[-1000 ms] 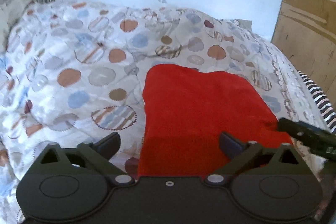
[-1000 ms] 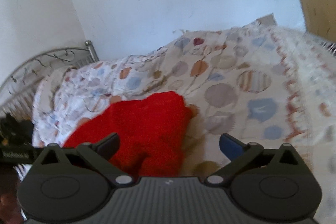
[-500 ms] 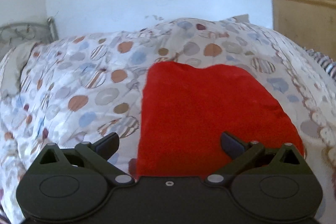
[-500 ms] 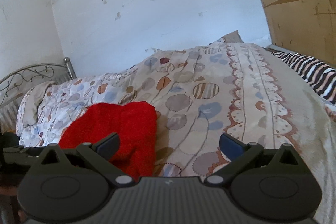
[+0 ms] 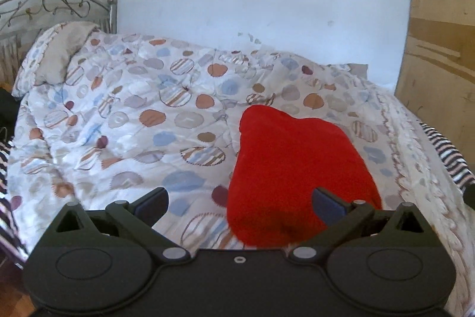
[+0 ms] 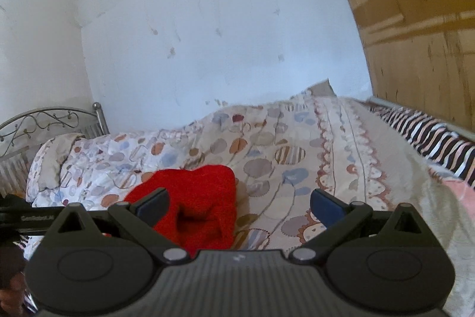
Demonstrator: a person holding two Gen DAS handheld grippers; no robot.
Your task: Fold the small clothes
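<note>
Red cloth folded, lying on the quilt of the bed, toward its right side. Left gripper above the near edge of it, jaws apart, empty. Right gripper just right of it, jaws apart, empty.

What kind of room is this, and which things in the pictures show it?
Most likely a bedroom in a home. A bed fills the view, covered by a quilt with a circle pattern, with a pillow beside a metal headboard. A folded red garment lies on the quilt, and both grippers are open.
</note>
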